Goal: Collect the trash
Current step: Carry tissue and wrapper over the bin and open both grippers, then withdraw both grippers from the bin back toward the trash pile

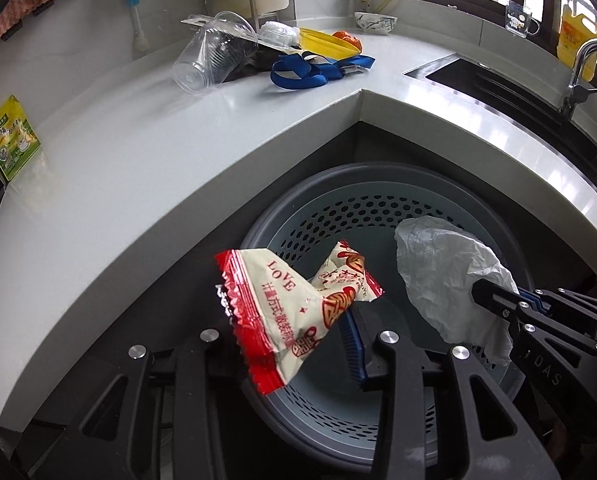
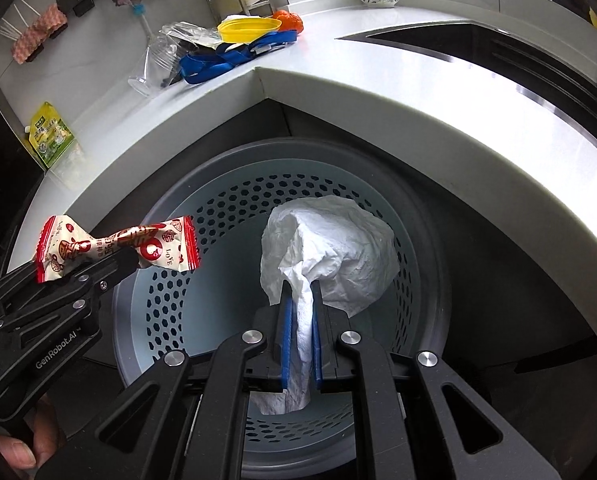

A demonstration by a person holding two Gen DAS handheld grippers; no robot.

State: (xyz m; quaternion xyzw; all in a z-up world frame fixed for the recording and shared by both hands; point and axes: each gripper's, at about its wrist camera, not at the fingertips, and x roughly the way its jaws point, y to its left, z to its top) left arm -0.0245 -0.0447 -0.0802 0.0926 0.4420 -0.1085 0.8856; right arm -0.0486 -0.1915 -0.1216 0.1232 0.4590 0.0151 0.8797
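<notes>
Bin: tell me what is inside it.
The bin shows only bare perforated wall and floor; no trash lies in the visible part. The tissue in the right tool and the wrapper hang above, covering part of the floor.

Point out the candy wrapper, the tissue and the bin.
candy wrapper (image 1: 282, 312), left wrist view, its cream middle.
tissue (image 2: 338, 248), right wrist view, its crumpled top.
bin (image 2: 226, 208), right wrist view, its perforated wall.
</notes>
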